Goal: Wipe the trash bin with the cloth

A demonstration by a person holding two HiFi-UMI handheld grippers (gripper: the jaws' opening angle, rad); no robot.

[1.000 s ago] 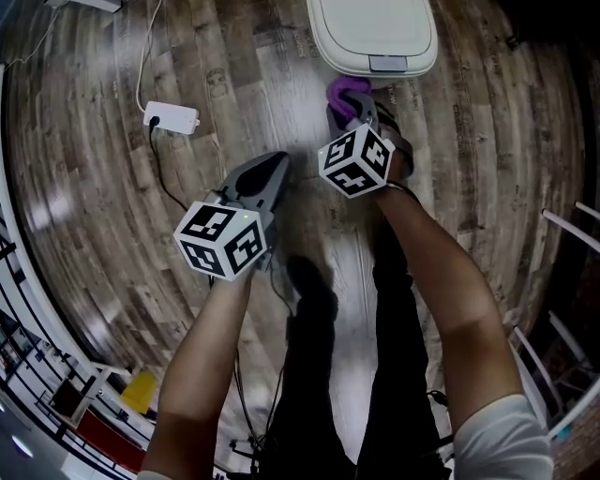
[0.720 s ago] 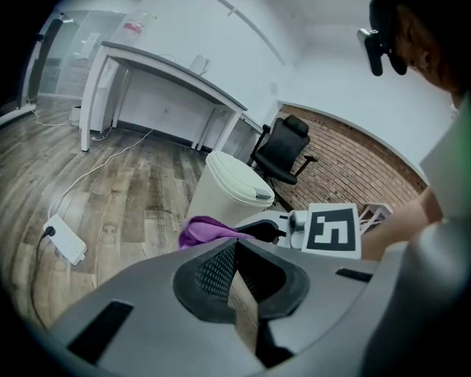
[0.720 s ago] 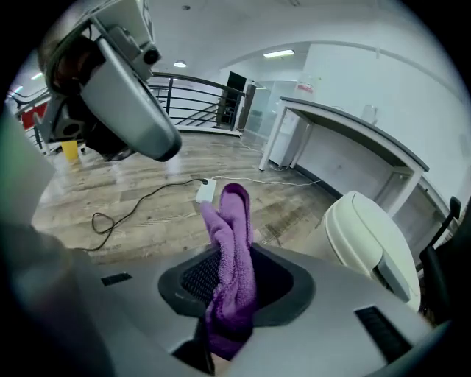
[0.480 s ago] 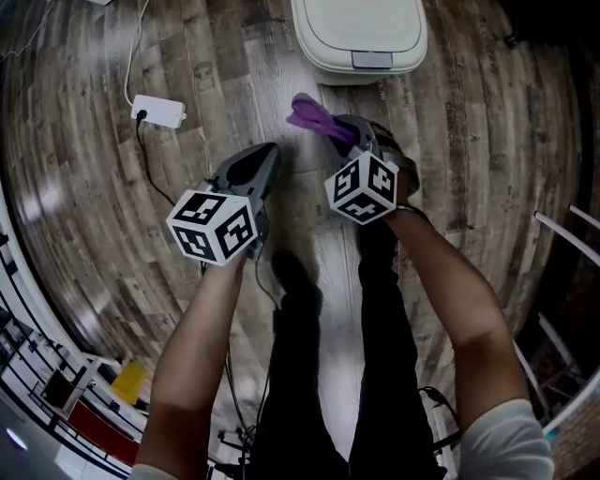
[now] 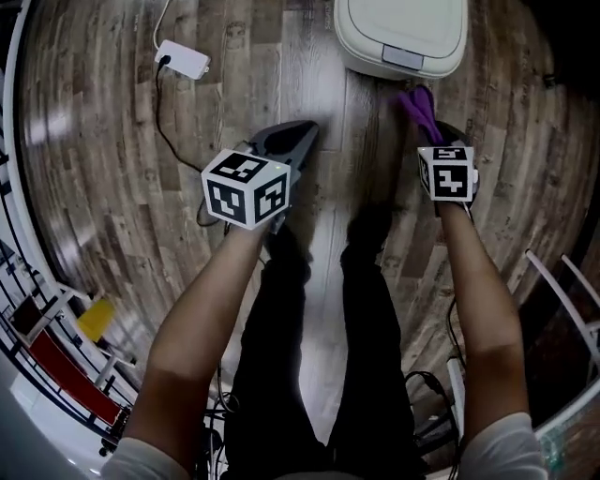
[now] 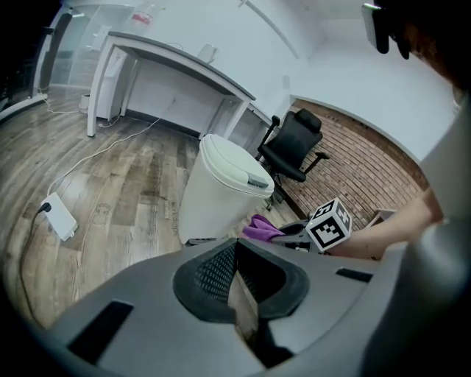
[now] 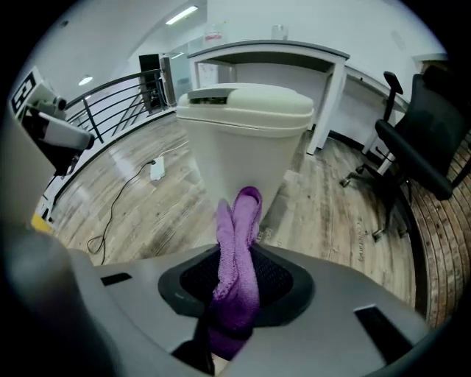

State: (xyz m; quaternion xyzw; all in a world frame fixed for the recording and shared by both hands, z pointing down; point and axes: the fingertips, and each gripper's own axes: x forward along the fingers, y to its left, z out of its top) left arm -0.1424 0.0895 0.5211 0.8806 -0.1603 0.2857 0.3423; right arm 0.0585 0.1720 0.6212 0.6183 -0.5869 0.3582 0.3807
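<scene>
Right tongs [image 7: 235, 313] pinch the purple cloth [image 7: 239, 221], seemingly soft and floppy, by its bunched fold; left tongs [image 6: 239, 291] closed, empty.

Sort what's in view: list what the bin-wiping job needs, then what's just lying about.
For the job: purple fluffy cloth, clamped in the right gripper; cream plastic lidded trash bin.
Just lying about: white power strip with its black cable; black office chair; white desk.
</scene>
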